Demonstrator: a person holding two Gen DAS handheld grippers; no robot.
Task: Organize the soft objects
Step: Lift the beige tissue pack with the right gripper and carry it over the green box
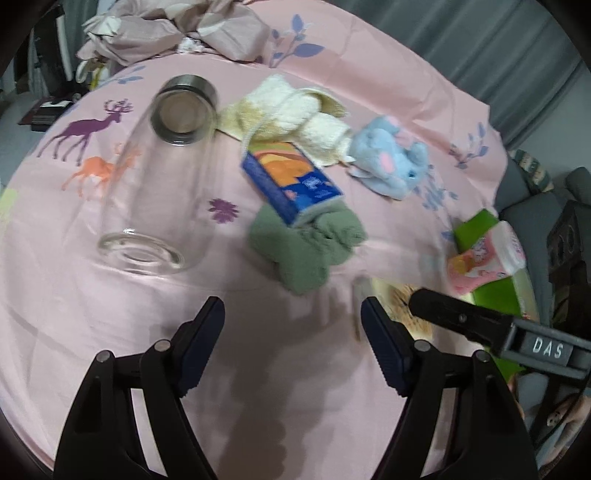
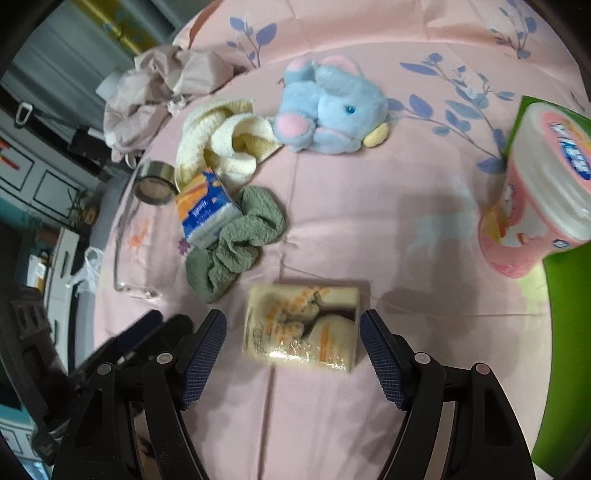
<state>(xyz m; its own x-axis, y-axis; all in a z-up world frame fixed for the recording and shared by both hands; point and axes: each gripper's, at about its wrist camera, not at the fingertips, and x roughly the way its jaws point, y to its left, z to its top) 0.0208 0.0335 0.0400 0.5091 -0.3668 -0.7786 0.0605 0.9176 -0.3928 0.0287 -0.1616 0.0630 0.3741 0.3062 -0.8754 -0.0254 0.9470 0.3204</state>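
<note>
My right gripper (image 2: 293,317) stands open and points down over a cream and orange tissue pack (image 2: 280,332) that lies on the pink sheet (image 2: 369,229). The pack sits between the fingers, with a clear gap on the left side. My left gripper (image 1: 293,306) is open over bare sheet with nothing in it. Ahead lie a green towel (image 1: 306,251), a blue tissue pack (image 1: 291,181) resting on it, a cream towel (image 1: 295,110) and a blue plush mouse (image 1: 391,158). One finger (image 1: 443,310) of the right gripper shows at the right in the left wrist view.
A clear glass jar (image 1: 159,177) with a steel rim lies on its side at the left. A pink tub (image 2: 535,192) leans on a green box (image 2: 561,332) at the right. Crumpled pink cloth (image 1: 177,33) is heaped at the far edge of the bed.
</note>
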